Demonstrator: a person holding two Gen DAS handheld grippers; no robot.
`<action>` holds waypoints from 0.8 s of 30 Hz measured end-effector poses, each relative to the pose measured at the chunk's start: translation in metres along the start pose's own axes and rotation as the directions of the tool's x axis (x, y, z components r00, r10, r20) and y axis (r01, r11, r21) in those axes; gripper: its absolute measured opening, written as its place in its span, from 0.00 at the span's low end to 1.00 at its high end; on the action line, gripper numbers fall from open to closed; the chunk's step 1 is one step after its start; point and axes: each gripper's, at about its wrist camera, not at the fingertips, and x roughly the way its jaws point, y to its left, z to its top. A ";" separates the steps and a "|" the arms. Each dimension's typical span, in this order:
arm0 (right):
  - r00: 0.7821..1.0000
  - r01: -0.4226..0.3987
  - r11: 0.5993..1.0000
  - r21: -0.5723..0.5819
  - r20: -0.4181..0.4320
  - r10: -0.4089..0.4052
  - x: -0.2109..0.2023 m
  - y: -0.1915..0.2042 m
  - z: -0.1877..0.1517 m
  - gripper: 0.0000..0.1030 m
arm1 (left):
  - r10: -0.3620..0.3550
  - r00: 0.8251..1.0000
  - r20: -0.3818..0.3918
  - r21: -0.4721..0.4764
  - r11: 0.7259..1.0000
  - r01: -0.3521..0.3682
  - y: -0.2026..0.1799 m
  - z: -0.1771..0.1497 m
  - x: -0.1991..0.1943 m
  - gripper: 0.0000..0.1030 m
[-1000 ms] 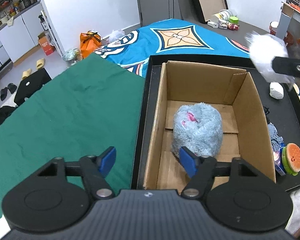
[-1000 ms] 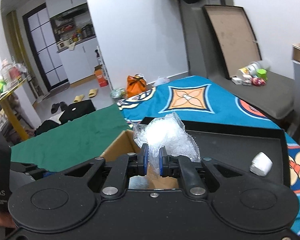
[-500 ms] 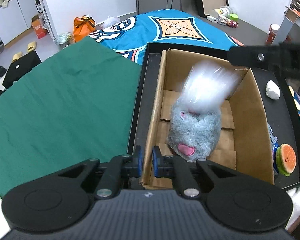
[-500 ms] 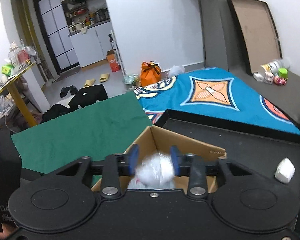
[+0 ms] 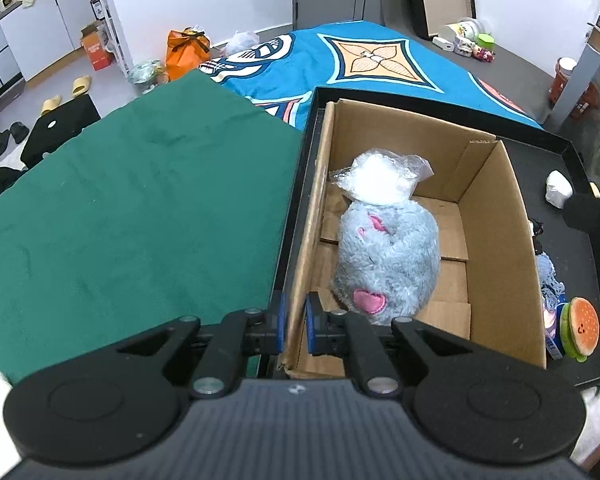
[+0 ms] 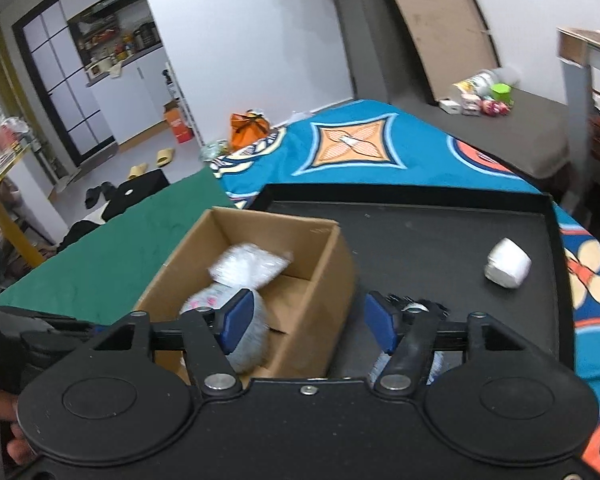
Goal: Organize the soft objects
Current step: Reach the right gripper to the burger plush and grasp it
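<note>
An open cardboard box stands on a black tray. Inside it lies a grey-blue plush with pink patches. A clear bag of white fluff rests against the plush's far end. My left gripper is shut on the box's left wall near its front corner. My right gripper hangs over the box's right wall. Its jaws are opening with nothing between them. In the right wrist view the bag lies loose in the box, beyond the plush.
A white soft lump lies on the tray right of the box. A burger plush and a blue knit piece sit by the tray's right rim. A green cloth lies to the left and a blue patterned blanket behind.
My left gripper closed on the box wall. My right gripper opened, and the bag of fluff fell from it into the box onto the plush. The right gripper then drew off to the right.
</note>
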 end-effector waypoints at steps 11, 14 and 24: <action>0.999 0.040 0.996 0.081 -0.022 -0.038 -0.006 -0.034 -0.027 0.74 | 0.057 0.998 0.039 0.067 0.996 -0.060 -0.013 -0.003 -0.012 0.13; 0.999 0.047 0.993 0.107 -0.029 -0.044 -0.007 -0.045 -0.034 0.76 | 0.094 0.994 0.061 0.108 0.989 -0.100 -0.021 -0.004 -0.015 0.20; 0.997 0.065 0.983 0.170 -0.062 -0.055 -0.004 -0.072 -0.059 0.77 | 0.139 0.979 0.152 0.222 0.960 -0.171 -0.044 -0.007 -0.025 0.74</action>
